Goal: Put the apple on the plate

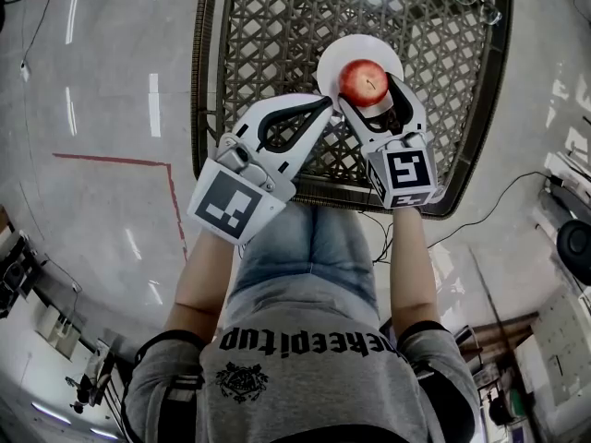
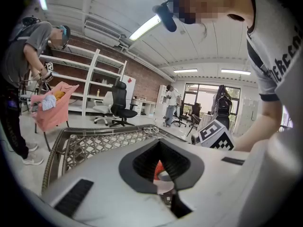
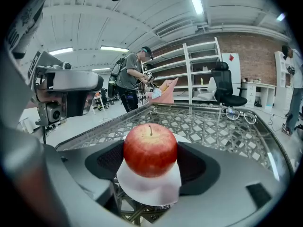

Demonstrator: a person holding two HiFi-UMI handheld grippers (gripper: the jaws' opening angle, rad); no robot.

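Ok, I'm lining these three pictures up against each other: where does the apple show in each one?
Head view: the apple sits upper middle, between the right gripper's jaws.
Left gripper view: only a red sliver, low centre, through the gap in the left gripper's closed jaws.
Right gripper view: dead centre, between the jaws.
Shared landmark: the lattice table under it.

White shells on the left gripper point(image 1: 325, 109) and right gripper point(image 1: 367, 86), black jaw pads, and a black-and-white marker cube point(image 1: 229, 203) on each. Below the cubes: grey T-shirt point(image 1: 305, 390), black lettering, dark-trimmed sleeves point(image 1: 155, 360), blue denim shorts point(image 1: 300, 247).
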